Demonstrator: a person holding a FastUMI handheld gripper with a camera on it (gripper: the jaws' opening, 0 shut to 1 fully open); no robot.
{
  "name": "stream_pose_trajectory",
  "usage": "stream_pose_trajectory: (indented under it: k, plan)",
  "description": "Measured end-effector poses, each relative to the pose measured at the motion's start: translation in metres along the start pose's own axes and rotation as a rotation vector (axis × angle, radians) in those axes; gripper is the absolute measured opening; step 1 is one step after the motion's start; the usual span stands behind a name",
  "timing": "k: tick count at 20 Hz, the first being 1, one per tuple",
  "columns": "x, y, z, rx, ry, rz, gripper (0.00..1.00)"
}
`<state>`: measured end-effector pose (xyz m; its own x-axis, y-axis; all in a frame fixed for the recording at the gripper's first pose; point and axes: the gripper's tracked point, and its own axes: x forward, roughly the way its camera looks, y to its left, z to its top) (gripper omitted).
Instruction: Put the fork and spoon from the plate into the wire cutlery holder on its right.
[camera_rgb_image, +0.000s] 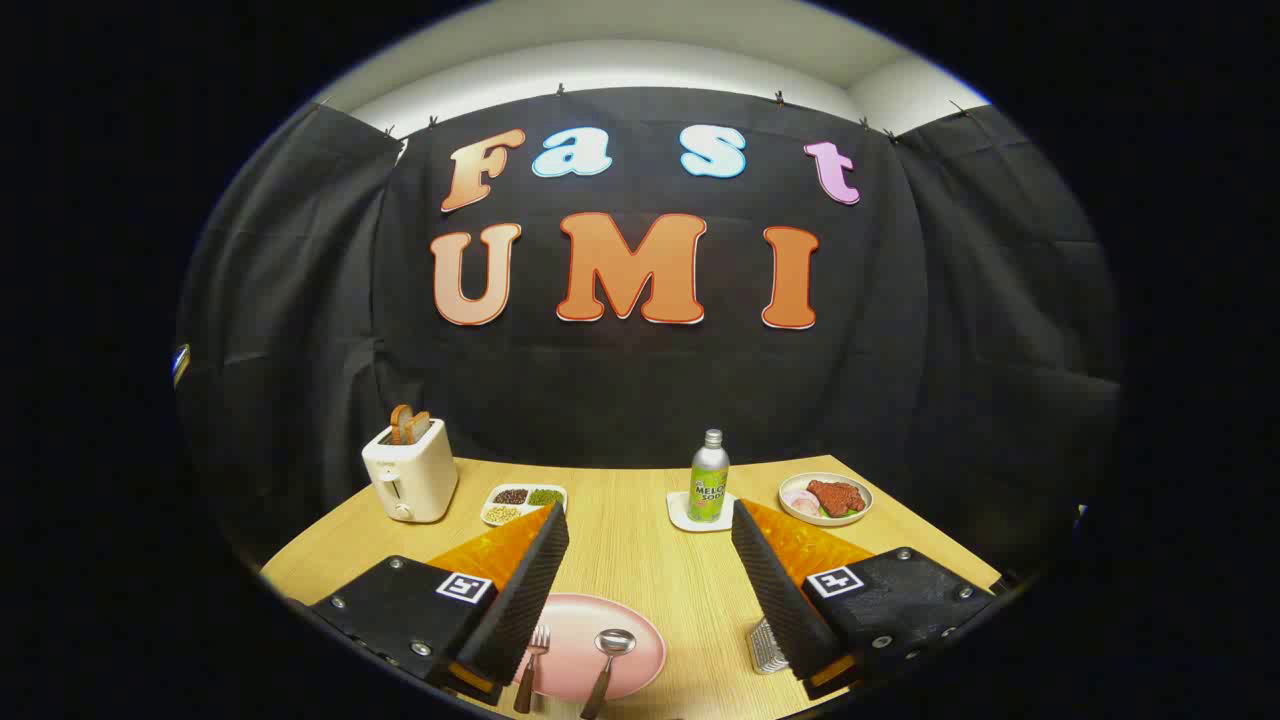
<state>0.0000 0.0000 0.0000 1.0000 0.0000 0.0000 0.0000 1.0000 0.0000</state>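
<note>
Gripper view: the gripper (650, 590) hangs above the wooden desk (630, 560) with its fingers (525, 590) spread wide and pinching nothing. Between the fingers, close in, lies a pink plate (640, 665) carrying the fork (533, 665) and, just beside it on the right, the spoon (605, 665), both with their handles pointing back toward the camera. The wire cutlery holder (765, 648) stands right of the plate, partly hidden behind the right finger. Beyond the fingertips a green bottle (709, 478) stands on a white coaster (685, 515). Further left are a divided dish of beans (522, 503) and a toaster (410, 478) with toast in it; further right, a plate of food (825, 498).
</note>
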Motion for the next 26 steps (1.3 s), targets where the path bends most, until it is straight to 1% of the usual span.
stream_pose_trajectory:
  k: [8, 19, 26]
  plan:
    - [-0.001, 0.005, -0.002, 0.026, 0.007, 0.018, 0.98]
    - [0.005, 0.015, -0.013, 0.019, 0.028, 0.037, 0.98]
    - [0.011, 0.024, -0.048, -0.007, 0.078, 0.045, 0.98]
